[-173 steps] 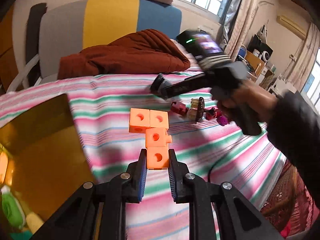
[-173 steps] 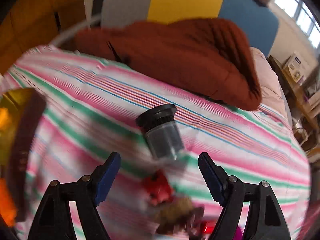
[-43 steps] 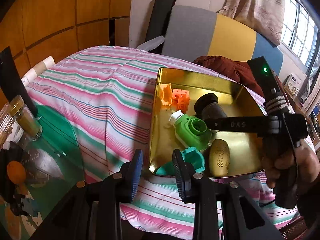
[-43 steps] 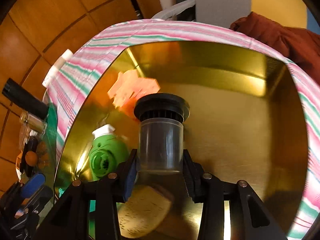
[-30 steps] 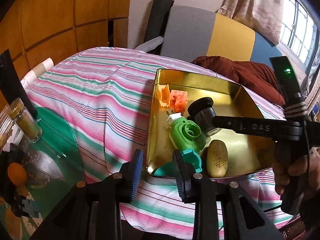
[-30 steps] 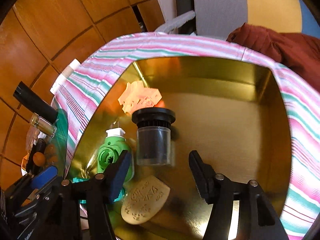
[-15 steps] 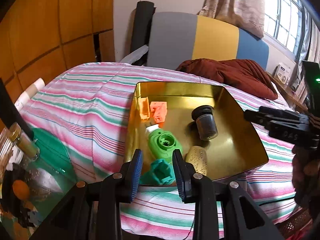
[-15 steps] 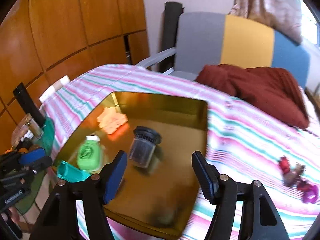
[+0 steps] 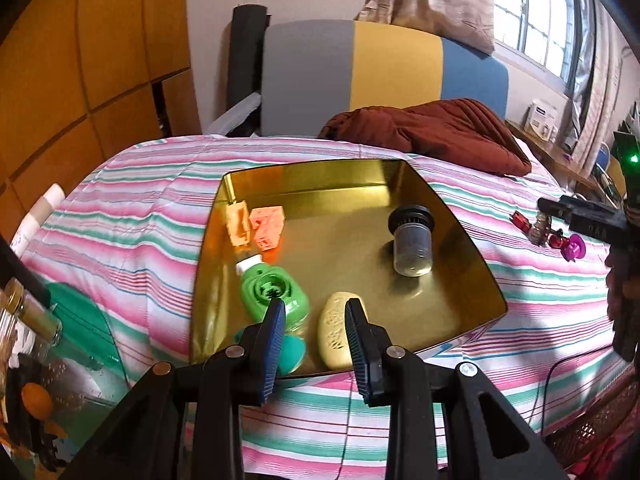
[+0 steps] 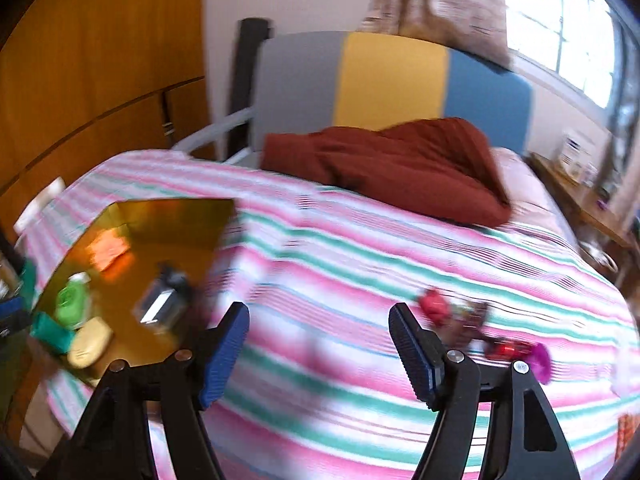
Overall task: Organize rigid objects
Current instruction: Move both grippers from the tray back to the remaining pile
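Observation:
A gold tray (image 9: 320, 172) on the striped bed holds orange cubes (image 9: 267, 226), a green bottle (image 9: 274, 292), a teal piece (image 9: 292, 354), a beige oval object (image 9: 336, 336) and a clear jar with a black cap (image 9: 412, 240). My left gripper (image 9: 314, 340) is open and empty over the tray's near edge. My right gripper (image 10: 320, 356) is open and empty above the bedspread, right of the tray (image 10: 132, 212). Small red, brown and magenta toys (image 10: 480, 332) lie just right of its right finger; they also show in the left wrist view (image 9: 548, 236).
A dark red blanket (image 9: 432, 132) lies at the back of the bed before a grey, yellow and blue headboard (image 9: 380, 76). A glass table with jars (image 9: 32, 320) stands at the left. Wooden wall panels are behind it.
My right gripper let go of the jar in the tray, opened and swung right toward the small toys. The left gripper backed off a little and stays open.

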`<state>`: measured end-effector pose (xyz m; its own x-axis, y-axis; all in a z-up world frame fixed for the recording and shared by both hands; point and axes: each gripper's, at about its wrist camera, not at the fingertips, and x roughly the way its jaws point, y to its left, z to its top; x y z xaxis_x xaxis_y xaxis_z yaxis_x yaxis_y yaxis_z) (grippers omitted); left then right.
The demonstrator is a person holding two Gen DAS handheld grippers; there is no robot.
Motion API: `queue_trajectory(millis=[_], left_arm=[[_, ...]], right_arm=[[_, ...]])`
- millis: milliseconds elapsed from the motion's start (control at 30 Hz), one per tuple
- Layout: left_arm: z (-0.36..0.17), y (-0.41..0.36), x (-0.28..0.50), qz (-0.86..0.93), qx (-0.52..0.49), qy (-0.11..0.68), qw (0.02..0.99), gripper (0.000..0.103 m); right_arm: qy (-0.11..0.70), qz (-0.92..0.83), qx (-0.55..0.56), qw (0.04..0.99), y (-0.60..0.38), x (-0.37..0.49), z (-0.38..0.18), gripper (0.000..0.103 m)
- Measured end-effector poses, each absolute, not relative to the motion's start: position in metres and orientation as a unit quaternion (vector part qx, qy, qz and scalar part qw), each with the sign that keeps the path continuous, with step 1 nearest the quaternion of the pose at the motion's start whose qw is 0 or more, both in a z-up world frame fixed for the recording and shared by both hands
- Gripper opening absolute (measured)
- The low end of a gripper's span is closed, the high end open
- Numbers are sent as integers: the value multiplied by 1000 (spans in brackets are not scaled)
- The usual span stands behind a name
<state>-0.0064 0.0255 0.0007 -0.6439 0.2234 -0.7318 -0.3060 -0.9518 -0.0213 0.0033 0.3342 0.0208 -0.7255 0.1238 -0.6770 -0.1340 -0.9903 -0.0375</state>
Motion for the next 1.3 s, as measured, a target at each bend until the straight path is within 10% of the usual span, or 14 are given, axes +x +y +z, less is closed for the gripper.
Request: queue_trajectory(millis=[433, 1300], left_arm=[[0, 54, -3, 902, -393, 65, 166, 30], [14, 209, 4, 869, -374, 136, 293, 30]], right_arm=[[230, 858, -311, 337, 545, 65, -11, 77], [338, 838, -308, 298, 561, 71, -25, 77]])
